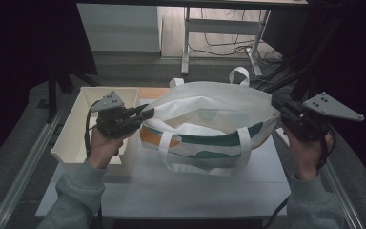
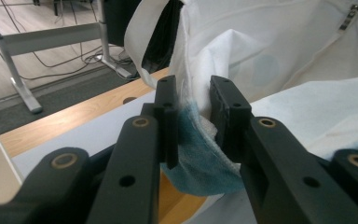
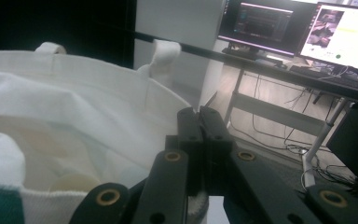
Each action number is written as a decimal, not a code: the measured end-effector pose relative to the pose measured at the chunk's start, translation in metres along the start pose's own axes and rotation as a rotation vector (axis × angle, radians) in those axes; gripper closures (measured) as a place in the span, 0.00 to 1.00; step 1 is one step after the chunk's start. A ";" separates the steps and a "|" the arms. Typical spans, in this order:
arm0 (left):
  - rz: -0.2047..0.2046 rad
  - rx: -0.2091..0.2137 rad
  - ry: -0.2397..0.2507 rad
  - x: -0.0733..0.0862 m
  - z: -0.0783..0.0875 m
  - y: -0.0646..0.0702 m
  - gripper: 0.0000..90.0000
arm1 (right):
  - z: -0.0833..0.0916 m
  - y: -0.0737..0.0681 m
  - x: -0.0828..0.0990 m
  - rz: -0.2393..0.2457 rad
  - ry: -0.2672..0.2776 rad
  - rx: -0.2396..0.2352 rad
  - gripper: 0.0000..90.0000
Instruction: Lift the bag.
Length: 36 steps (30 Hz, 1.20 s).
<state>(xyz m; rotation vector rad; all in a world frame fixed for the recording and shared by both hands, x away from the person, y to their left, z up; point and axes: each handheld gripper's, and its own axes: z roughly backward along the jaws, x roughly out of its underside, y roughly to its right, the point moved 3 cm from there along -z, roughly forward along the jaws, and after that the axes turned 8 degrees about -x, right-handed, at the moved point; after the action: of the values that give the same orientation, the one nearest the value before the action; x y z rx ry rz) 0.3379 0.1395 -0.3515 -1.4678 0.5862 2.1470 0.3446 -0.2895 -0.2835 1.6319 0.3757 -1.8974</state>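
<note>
Tote bag (image 1: 209, 126) stands open mid-table (image 1: 195, 191), no readable print on it. Left gripper (image 1: 145, 113) pinches its left rim; right gripper (image 1: 275, 106) is clamped on its right rim.

1. A white tabletop (image 1: 190, 191) sits in the middle of a dim room, with a strip of bare wood (image 2: 74, 116) along its far edge.
2. The floor (image 1: 9, 143) around it is grey carpet, giving way farther back to pale wood flooring (image 1: 219, 28).
3. A desk frame (image 1: 187, 43) with white metal legs stands beyond, and loose cables (image 1: 228, 47) trail beneath it.
4. Two lit monitors (image 3: 303, 32) stand on a dark desk.
5. A white cabinet (image 1: 119, 26) stands at the back left.
6. The sides of the room lie in deep shadow.
</note>
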 end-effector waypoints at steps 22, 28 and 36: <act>-0.051 -0.058 -0.255 0.030 -0.068 -0.001 0.80 | -0.076 0.021 0.098 -0.097 -0.273 -0.027 0.99; -0.046 -0.064 -0.285 0.033 -0.077 -0.003 0.80 | -0.086 0.025 0.114 -0.120 -0.306 -0.030 0.99; -0.062 -0.064 -0.305 0.035 -0.083 0.000 0.80 | -0.096 0.022 0.126 -0.110 -0.347 -0.039 0.99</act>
<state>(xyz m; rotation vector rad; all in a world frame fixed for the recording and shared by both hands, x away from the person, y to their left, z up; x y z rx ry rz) 0.3875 0.0955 -0.4123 -1.1403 0.3596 2.2976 0.4259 -0.2840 -0.4210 1.2455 0.3592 -2.1926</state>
